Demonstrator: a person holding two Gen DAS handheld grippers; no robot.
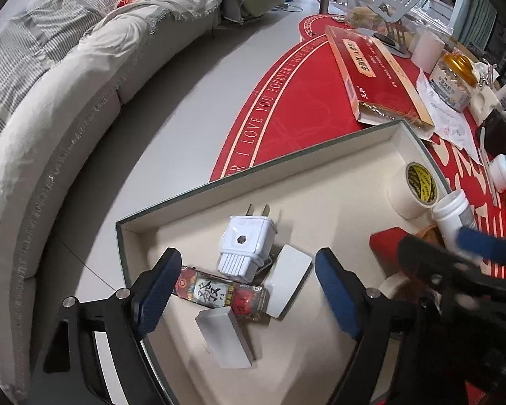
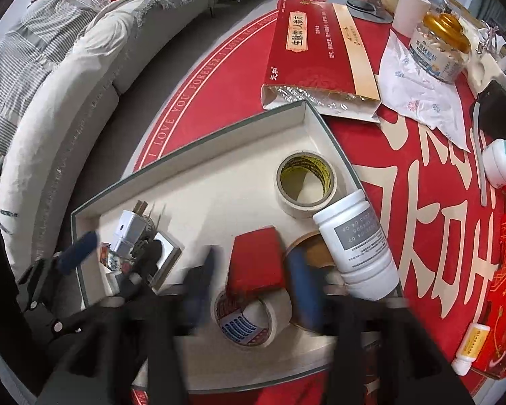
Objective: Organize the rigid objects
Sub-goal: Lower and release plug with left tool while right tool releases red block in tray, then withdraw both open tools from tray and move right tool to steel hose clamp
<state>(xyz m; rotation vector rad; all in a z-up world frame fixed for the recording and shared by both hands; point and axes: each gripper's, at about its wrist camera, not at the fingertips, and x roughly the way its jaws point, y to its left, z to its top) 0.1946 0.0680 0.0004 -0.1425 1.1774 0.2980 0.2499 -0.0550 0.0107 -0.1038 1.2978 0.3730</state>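
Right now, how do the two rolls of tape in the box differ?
The yellow-cored tape roll lies flat near the box's far corner, with black print on its yellow inner core. The red-and-blue-printed tape roll sits at the near edge, between the right claw's fingers, partly under a red block. Both are cream-coloured rolls inside the shallow box.

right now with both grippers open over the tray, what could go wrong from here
1. The white bottle leans over the tray rim beside the right gripper; a nudge could roll it out.
2. The red box rests tilted on a tape roll and may slide.
3. The left gripper straddles the patterned tube, close to the white plug; closing could snag both.
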